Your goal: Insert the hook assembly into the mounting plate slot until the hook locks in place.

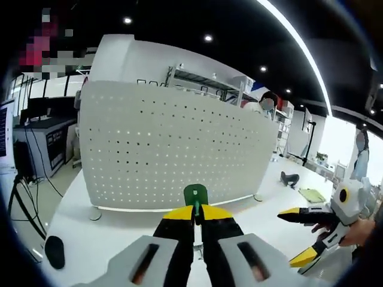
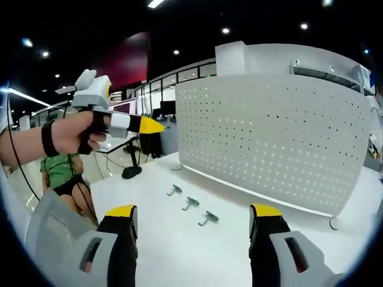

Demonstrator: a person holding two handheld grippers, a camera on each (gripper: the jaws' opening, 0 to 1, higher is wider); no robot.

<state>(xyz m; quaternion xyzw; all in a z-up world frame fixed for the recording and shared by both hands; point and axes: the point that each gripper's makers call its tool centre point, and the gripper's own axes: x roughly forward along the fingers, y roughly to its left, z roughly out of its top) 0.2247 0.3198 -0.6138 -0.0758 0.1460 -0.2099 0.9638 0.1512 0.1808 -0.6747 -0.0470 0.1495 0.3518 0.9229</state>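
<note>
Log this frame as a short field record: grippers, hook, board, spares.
left gripper: jaws shut on a green hook, raised in front of the board
right gripper: jaws open, holding nothing
pegboard: white, perforated, upright on the white table
hook vs board: not yet inserted, apart from the panel
spare hooks: three, lying on the table near the board's foot
person's hand: grips the left gripper's handle

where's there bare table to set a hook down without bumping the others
Bare table lies between the right gripper jaws, nearer than the three loose hooks, and right of them along the pegboard base. It is crowded around that hook row. The left gripper is shut on a green hook.
</note>
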